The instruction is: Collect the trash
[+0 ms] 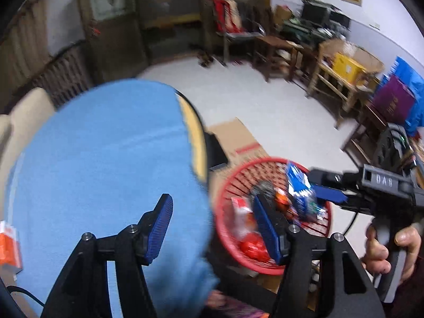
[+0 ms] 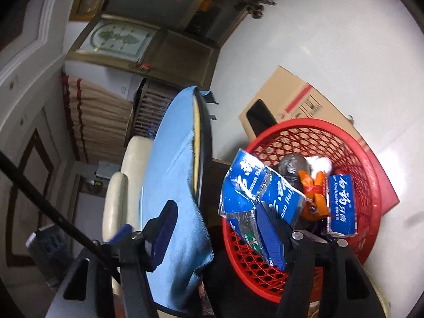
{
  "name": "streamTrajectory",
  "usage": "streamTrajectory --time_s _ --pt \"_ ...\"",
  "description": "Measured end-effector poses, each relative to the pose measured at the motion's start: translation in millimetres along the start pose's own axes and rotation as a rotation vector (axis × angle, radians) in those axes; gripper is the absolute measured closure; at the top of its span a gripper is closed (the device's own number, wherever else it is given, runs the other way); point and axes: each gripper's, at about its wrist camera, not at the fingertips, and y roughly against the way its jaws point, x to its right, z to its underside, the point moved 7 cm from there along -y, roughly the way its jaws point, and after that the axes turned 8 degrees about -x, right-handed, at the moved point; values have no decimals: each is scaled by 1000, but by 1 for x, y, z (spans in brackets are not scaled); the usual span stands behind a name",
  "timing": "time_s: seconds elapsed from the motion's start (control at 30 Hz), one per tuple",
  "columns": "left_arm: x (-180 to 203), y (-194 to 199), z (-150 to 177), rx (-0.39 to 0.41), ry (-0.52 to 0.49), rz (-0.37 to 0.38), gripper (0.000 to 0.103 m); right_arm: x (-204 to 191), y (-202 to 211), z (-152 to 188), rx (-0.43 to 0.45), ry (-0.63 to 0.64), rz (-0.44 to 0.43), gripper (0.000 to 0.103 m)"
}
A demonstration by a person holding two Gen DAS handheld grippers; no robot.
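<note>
Left wrist view: your left gripper (image 1: 212,228) is spread, nothing between the pads. It hangs across the edge of the round table with the blue cloth (image 1: 106,159), one finger over the cloth and the other over the red basket (image 1: 225,233). The basket sits on the floor just beside the table, on flattened cardboard (image 1: 238,137). In it you can make out a blue-and-white wrapper (image 1: 302,193), a red-and-white pack (image 1: 242,212), something round and red (image 1: 253,247), and a dark lump with orange bits; blur hides the rest. Your right gripper (image 1: 330,194) reaches in from the right above the rim, its blue pad close to the wrapper. Contact can't be read from this view. An orange-and-white pack (image 1: 9,249) lies at the left edge of the cloth. I'd judge that is trash not yet collected.

Right wrist view: the right gripper (image 2: 212,233) is spread wide too. The wrapper (image 2: 254,193) lies against the outer face of the finger over the basket, not between the pads, so it looks let go. Step in hand, as I read it: the drop into the red basket (image 2: 371,180). Also inside are a blue toothpaste box (image 2: 340,206), orange knotted plastic (image 2: 312,188), a dark round lump (image 2: 292,165) and a white wad (image 2: 322,163).

Next: pull the right gripper clear without dragging the wrapper out, then send the left one to the orange-and-white pack.
</note>
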Motion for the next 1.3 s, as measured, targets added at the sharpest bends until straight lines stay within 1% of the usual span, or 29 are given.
streamTrajectory --time_s 0.03,0.07,0.1,0.13,0.17,0.2,0.23,0.27,0.3,0.33,0.37,0.43,0.53,0.6,0.63,0.67,0.77,0.83,0.93,0.97,1.03,1.2,1.3 --pt "-10 11 -1 29 12 -43 37 -3 -1 1 -2 14 24 37" --pt "-16 17 -1 49 18 -68 35 -4 -4 2 -6 31 92 37" --pt "-24 26 -1 73 25 -95 34 -1 -7 3 -8 35 180 37" --pt "-31 35 -1 98 34 -116 34 9 -12 3 -24 17 312 37" --pt "-36 42 -1 116 41 -127 34 17 -18 5 -59 -5 370 37" --pt "-41 49 -1 134 46 -138 34 23 -25 8 -107 -37 374 37" --pt "-47 57 1 155 48 -153 33 26 -29 11 -133 -71 341 37" --pt "-51 63 2 172 48 -171 33 25 -29 14 -129 -98 311 37" --pt "-55 69 3 187 48 -189 32 21 -27 13 -117 -85 325 37" --pt "-61 77 5 207 53 -209 29 11 -24 11 -97 -43 353 37" --pt "-64 82 6 222 58 -217 26 0 -21 10 -80 -7 363 37" --pt "-73 95 11 256 76 -225 24 -25 -17 8 -49 56 349 37" --pt "-89 113 16 282 120 -218 24 -86 -8 14 28 249 339 37" --pt "-101 123 21 295 155 -236 18 -132 -6 24 82 396 330 37" --pt "-111 132 26 310 185 -254 14 -154 -4 32 113 462 321 37" --pt "-116 137 28 319 201 -269 13 -175 -2 39 147 520 308 37" --pt "-144 158 40 349 259 -358 13 -227 1 59 239 652 276 37" --pt "-162 171 50 368 294 -419 13 -251 -1 74 276 713 263 37" --pt "-184 182 62 369 341 -477 11 -288 -11 97 319 794 232 35" --pt "-193 185 68 367 361 -495 9 -298 -16 106 325 823 224 35" --pt "-205 189 77 369 394 -520 8 -312 -27 120 321 859 215 35" --pt "-234 194 94 373 463 -559 8 -339 -66 153 248 922 220 35" --pt "-251 198 106 370 502 -580 8 -349 -80 168 227 956 219 35"
